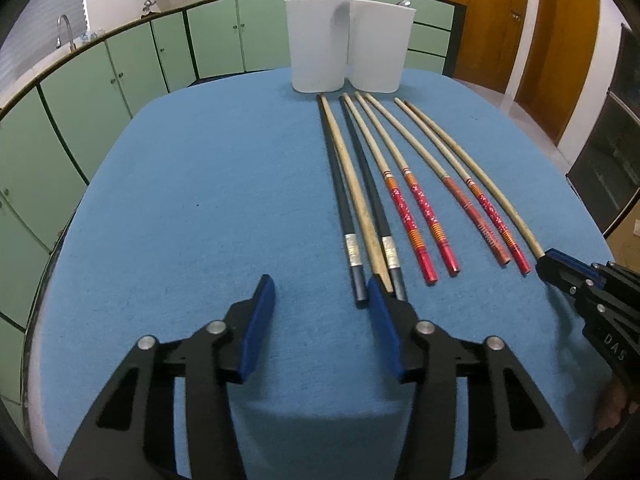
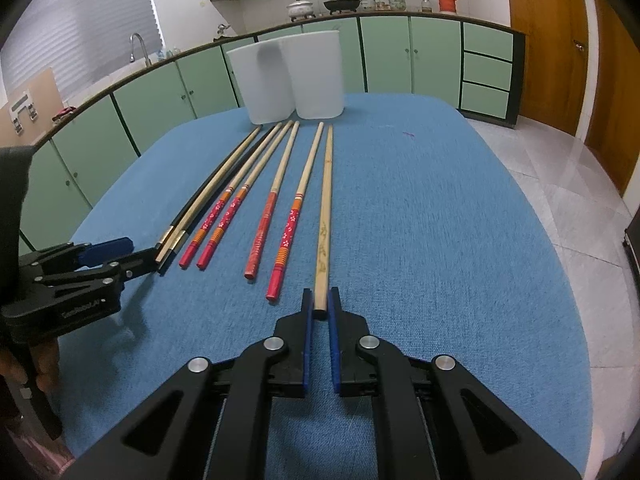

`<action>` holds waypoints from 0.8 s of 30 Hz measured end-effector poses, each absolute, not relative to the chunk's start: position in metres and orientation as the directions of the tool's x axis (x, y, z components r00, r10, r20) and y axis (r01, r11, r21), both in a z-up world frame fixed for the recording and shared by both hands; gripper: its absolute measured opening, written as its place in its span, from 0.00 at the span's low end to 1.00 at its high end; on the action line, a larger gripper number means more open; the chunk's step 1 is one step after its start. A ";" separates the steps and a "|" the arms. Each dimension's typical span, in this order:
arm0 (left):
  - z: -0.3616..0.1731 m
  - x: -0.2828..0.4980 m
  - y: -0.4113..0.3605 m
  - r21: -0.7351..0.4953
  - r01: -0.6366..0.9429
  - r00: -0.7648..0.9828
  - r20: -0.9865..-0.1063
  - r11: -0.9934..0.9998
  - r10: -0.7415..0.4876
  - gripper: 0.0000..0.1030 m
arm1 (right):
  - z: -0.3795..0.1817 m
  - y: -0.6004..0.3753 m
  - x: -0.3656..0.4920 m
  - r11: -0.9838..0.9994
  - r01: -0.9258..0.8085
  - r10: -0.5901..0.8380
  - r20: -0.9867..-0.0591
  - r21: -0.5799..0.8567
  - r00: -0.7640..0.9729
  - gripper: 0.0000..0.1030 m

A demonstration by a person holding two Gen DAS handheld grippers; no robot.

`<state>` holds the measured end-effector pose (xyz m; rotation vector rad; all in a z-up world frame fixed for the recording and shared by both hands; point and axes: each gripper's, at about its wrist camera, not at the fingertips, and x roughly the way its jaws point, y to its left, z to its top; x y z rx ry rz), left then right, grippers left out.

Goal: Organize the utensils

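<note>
1. Looking along the left tongs [image 1: 322, 300] in the left wrist view, they tilt down toward the blue surface [image 1: 192, 208] from the bottom of the frame. Their blue fingers [image 1: 260, 320] stand partly spread with only bare cloth between them. The right-hand finger sits at the near ends of the dark chopsticks [image 1: 348, 208], and whether it touches them cannot be told.
2. Eight chopsticks in all lie side by side at centre right, fanning up toward a white two-part holder [image 1: 348, 46] at the top centre. Among them are the red-handled chopsticks [image 1: 420, 216] in the middle of the row.
3. At the right edge the right tongs [image 1: 546, 266] reach in, pinching the near end of the outermost plain bamboo chopstick [image 1: 472, 172]. A bit of a hand [image 1: 612, 408] shows at the lower right.
4. In the right wrist view, the right tongs [image 2: 320, 304] slant down from the bottom centre, fingers [image 2: 307, 332] pressed together on the near end of the plain bamboo chopstick [image 2: 326, 208], which lies flat and points up the frame toward the holder [image 2: 288, 78].
5. The other chopsticks lie to its left. At the left edge the left tongs [image 2: 132, 256] come in low over the surface [image 2: 440, 240], tips at the ends of the dark chopsticks [image 2: 200, 204].
</note>
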<state>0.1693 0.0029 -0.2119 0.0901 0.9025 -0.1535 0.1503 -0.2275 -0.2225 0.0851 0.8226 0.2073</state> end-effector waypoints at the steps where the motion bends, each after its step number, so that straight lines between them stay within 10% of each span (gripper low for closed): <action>1: -0.212 0.169 0.002 0.010 0.169 0.612 -0.785 0.986 -0.097 0.41 | -0.223 -0.227 0.151 0.976 -0.149 0.216 -0.718 0.156 0.661 0.07; 8: -0.212 0.170 0.004 -0.030 0.160 0.617 -0.777 0.987 -0.123 0.06 | -0.223 -0.227 0.152 0.976 -0.142 0.216 -0.718 0.162 0.661 0.07; 24: -0.134 0.148 0.026 -0.004 0.149 0.742 -0.661 0.989 -0.115 0.05 | -0.146 -0.247 0.138 0.984 -0.152 0.179 -0.587 0.096 0.789 0.06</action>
